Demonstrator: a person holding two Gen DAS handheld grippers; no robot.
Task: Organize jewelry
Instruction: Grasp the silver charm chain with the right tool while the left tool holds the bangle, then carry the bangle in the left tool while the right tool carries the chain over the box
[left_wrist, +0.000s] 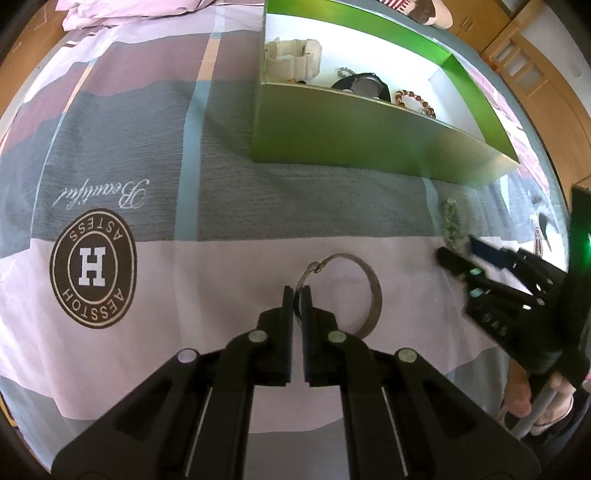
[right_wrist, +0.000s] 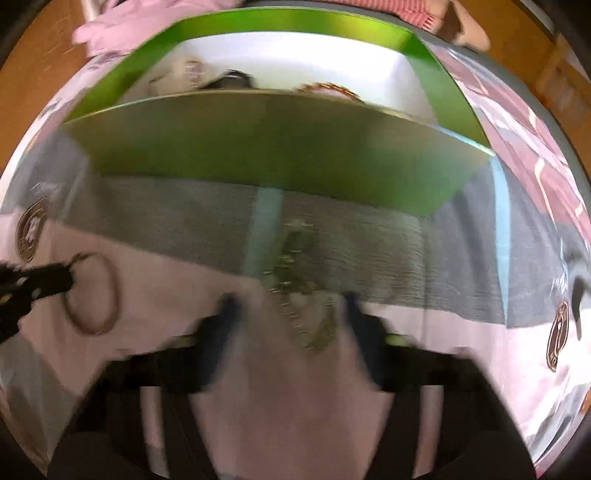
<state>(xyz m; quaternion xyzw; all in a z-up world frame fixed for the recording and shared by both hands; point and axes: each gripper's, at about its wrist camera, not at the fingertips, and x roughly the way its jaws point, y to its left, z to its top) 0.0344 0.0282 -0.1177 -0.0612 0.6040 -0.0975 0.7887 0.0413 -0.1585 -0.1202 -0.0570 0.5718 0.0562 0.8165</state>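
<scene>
The left tongs (left_wrist: 296, 295) are pinched on the bangle (left_wrist: 343, 295), lying on the bed (left_wrist: 221, 258), presumably for lifting into the green box (left_wrist: 351, 147). The right tongs (right_wrist: 291, 314) are spread astride a chain (right_wrist: 295, 280).

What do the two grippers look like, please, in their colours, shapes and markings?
The left gripper is matte black plastic: two flat, straight fingers on angled linkage arms, joined by round silver pins. The right gripper is also black, with dark blue finger pads, small pale turquoise spots on its arms and white lettering along one side, too small to read. The right wrist view is blurred; it adds yellow-green marks beside each finger.
</scene>
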